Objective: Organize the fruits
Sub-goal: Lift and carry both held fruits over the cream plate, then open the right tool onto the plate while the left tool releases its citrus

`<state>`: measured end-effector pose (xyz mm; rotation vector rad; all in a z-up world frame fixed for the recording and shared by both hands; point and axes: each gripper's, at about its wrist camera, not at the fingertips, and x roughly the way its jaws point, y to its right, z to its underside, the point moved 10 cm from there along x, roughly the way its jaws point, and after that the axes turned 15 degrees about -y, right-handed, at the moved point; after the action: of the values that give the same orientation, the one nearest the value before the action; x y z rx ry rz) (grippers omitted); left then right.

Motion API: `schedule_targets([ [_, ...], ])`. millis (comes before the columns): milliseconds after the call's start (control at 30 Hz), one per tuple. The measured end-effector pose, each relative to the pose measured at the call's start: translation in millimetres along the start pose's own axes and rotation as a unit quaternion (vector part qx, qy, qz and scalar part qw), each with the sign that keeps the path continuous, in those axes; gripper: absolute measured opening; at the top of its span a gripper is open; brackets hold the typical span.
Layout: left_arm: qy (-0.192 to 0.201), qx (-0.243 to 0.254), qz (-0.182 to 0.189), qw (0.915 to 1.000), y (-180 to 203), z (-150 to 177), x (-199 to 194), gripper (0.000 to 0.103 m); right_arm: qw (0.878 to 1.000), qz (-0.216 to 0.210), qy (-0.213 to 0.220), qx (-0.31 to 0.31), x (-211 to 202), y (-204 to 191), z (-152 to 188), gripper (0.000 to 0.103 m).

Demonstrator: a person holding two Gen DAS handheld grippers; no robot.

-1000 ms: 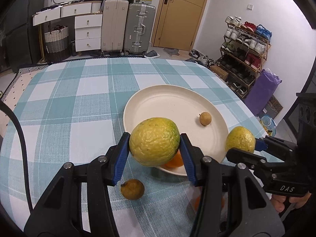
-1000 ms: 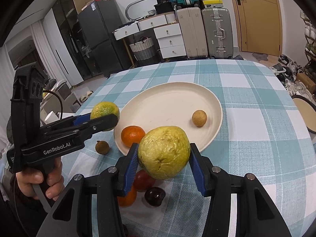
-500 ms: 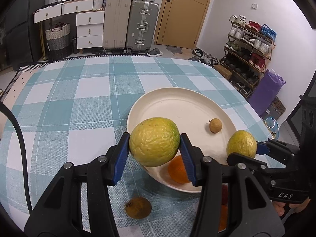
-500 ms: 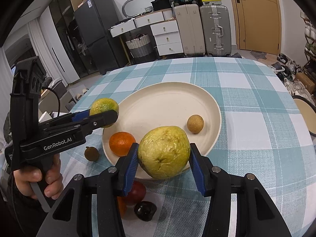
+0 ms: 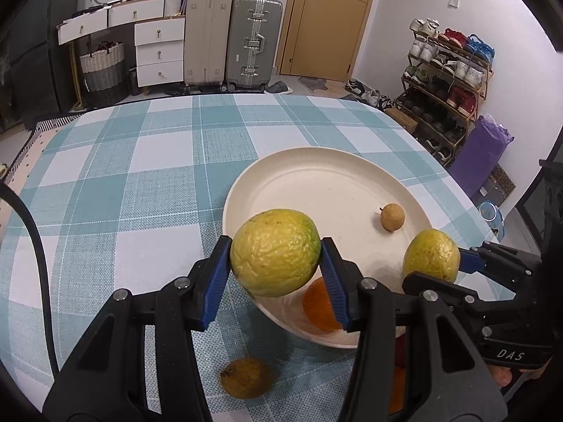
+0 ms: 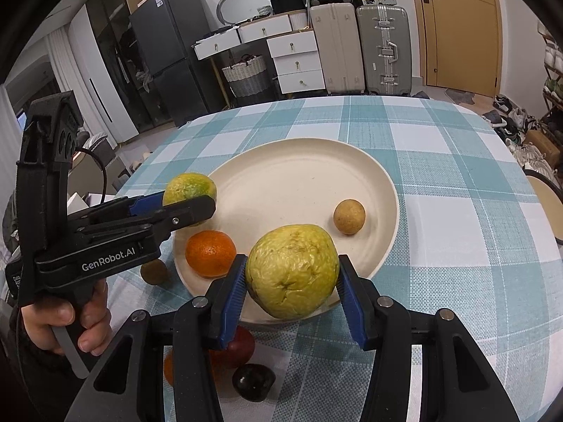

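Checked tablecloth (image 5: 147, 190), bedroom-ish clutter behind | left gripper (image 5: 275, 270) clamps green-yellow citrus (image 5: 275, 256) over plate (image 5: 316, 176) near edge | right gripper (image 6: 291, 281) squeezes wrinkly yellow fruit (image 6: 292, 270) there too | orange (image 6: 210, 253), small brown fruit (image 6: 349, 216) sit on plate

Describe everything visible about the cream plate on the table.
The plate is round, shallow and cream, matte like moulded pulp, with a low raised rim. It lies flat on the teal checked tablecloth. In it sit a small tan round fruit and an orange by the near rim. Two held yellow-green fruits hover over its near edge; neither clearly touches it.
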<state>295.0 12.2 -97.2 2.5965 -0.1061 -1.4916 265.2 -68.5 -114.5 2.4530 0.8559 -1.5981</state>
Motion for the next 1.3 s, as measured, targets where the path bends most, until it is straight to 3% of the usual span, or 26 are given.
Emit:
schedule_targets([
  [700, 0.005, -0.006, -0.003, 1.0, -1.3, 5.1, -13.3, 0.048, 1.0, 0.017, 0.006, 0.001, -2.0, 3.7, -1.1, 0.054],
  [767, 0.006, -0.005, -0.006, 0.9999, -2.3, 8.0, -18.9, 0.049, 1.0, 0.013, 0.01, 0.005, -6.1, 5.3, 0.3, 0.06],
  [867, 0.013, -0.005, -0.014, 0.9998, -4.0, 12.7, -29.7, 0.058, 1.0, 0.015, 0.015, 0.006, -13.2, 6.1, 3.3, 0.069],
  [1033, 0.029, -0.01, -0.025, 0.9992, -6.5, 20.9, -52.5, 0.082, 0.999, 0.018, 0.03, 0.009, -28.3, 6.3, 10.0, 0.088],
  [1167, 0.036, -0.006, -0.033, 0.9988, -5.6, 31.9, -69.8, 0.083, 0.998, 0.013, 0.056, 0.025, -42.7, 11.0, 16.3, 0.101],
  [1300, 0.042, 0.0, -0.037, 0.9985, -3.6, 45.2, -83.5, 0.09, 0.997, 0.003, 0.066, 0.041, -52.6, 15.9, 25.1, 0.103],
])
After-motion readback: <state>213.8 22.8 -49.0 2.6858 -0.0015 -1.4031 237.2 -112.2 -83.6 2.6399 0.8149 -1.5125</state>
